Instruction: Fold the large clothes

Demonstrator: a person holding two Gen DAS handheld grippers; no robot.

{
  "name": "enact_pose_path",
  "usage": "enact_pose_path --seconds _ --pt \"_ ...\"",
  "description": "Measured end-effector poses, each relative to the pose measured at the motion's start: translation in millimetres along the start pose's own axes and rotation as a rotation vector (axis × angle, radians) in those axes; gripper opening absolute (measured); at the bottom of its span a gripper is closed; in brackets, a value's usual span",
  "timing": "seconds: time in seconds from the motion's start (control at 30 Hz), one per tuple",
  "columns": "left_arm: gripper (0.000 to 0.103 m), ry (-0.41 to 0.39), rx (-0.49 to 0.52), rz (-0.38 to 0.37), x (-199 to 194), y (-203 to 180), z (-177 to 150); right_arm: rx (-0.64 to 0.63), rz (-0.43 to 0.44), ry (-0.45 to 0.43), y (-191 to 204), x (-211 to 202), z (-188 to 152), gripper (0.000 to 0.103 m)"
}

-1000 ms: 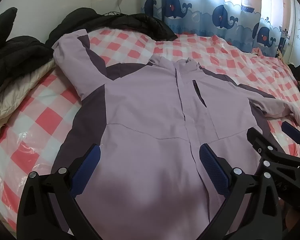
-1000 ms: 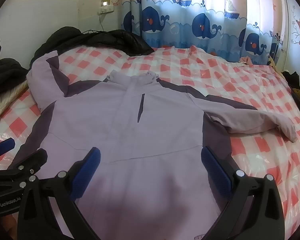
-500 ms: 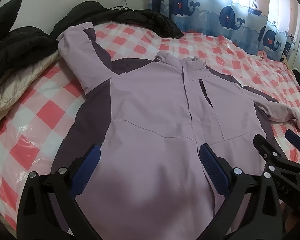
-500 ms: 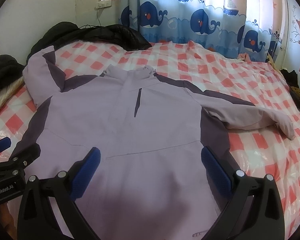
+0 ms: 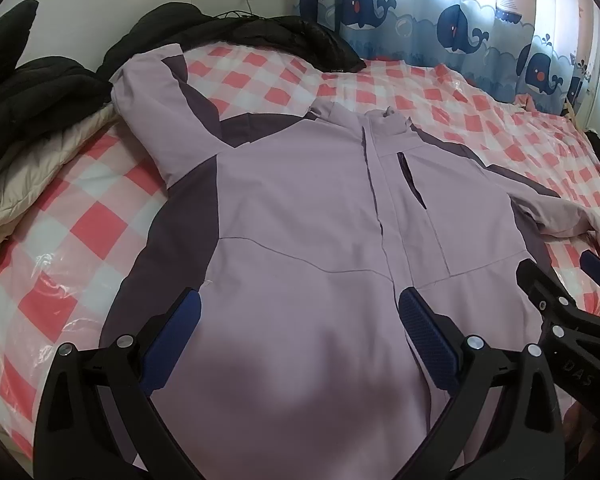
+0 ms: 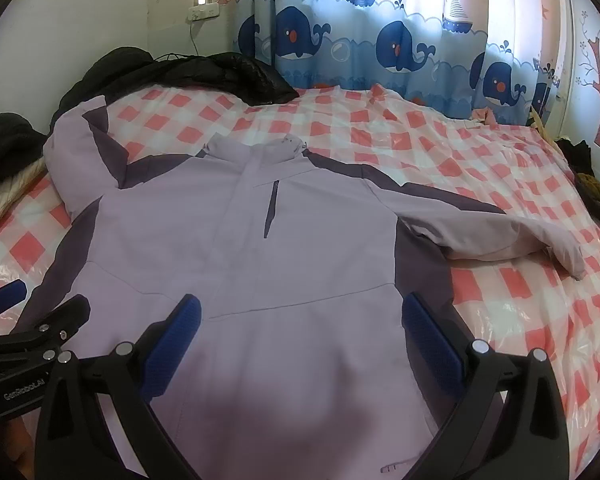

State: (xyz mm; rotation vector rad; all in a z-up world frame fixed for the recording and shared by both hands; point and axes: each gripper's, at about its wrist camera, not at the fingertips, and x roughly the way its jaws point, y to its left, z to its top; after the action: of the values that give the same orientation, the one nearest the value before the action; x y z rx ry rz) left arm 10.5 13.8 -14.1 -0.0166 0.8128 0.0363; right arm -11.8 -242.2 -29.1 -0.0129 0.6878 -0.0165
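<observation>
A lilac jacket with dark purple side panels [image 5: 300, 208] lies flat, front up, on a red-and-white checked bed; it also shows in the right wrist view [image 6: 236, 240]. Its left sleeve [image 5: 156, 108] angles up toward the wall. Its right sleeve [image 6: 500, 232] stretches out to the right. My left gripper [image 5: 300, 312] is open and empty, hovering over the jacket's lower body. My right gripper [image 6: 300, 316] is open and empty, hovering over the lower body too. Each gripper shows at the edge of the other's view.
Black padded coats [image 5: 240, 36] are piled along the wall behind the jacket. A cream quilted garment [image 5: 32, 176] lies at the left edge. A whale-print curtain [image 6: 400, 44] hangs at the back. Dark items [image 6: 592, 176] sit at the bed's right edge.
Both grippers have moved slightly forward over the jacket, which now fills a little more of each view. Both stay open and empty; the jacket has not moved.
</observation>
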Motion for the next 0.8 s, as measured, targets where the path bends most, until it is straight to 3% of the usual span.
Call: enact_pose_path --seconds 0.8 --pt "0.095 0.008 0.009 0.007 3.9 -3.7 -3.0 0.008 -0.019 0.001 -3.6 0.0 -0.5 0.097"
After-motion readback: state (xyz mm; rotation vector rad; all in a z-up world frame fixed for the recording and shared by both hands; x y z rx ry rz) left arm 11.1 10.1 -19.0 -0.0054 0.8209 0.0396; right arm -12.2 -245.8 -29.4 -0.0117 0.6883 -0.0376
